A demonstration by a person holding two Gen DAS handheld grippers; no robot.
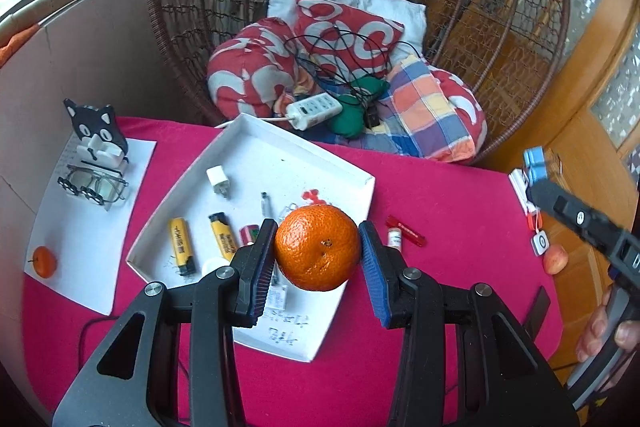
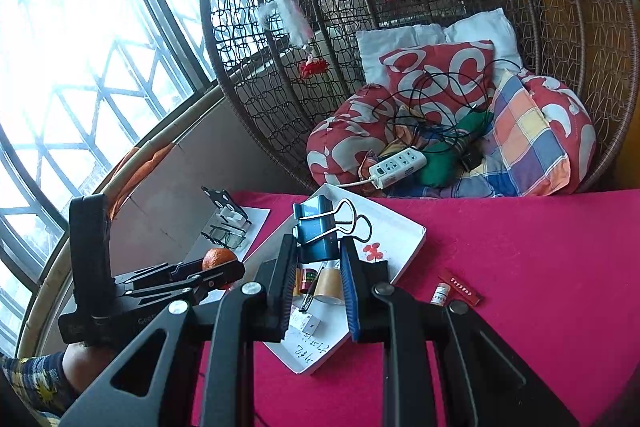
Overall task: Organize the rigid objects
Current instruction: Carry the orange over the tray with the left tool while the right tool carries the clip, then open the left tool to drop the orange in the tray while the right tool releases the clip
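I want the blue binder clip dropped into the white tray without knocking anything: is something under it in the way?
Partly. The blue metal binder clip in the right tool hangs over the white tray, above a red battery and a pen. The tray floor farther back, near the red flower mark, looks bare.

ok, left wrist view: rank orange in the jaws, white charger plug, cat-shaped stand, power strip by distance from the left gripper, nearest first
1. Orange: between the left gripper pads.
2. White charger plug: in the white tray, ahead and left.
3. Cat-shaped stand: on the paper at the table's far left.
4. Power strip: beyond the table, on the chair cushions.
Stand and strip are nearly too close to call.
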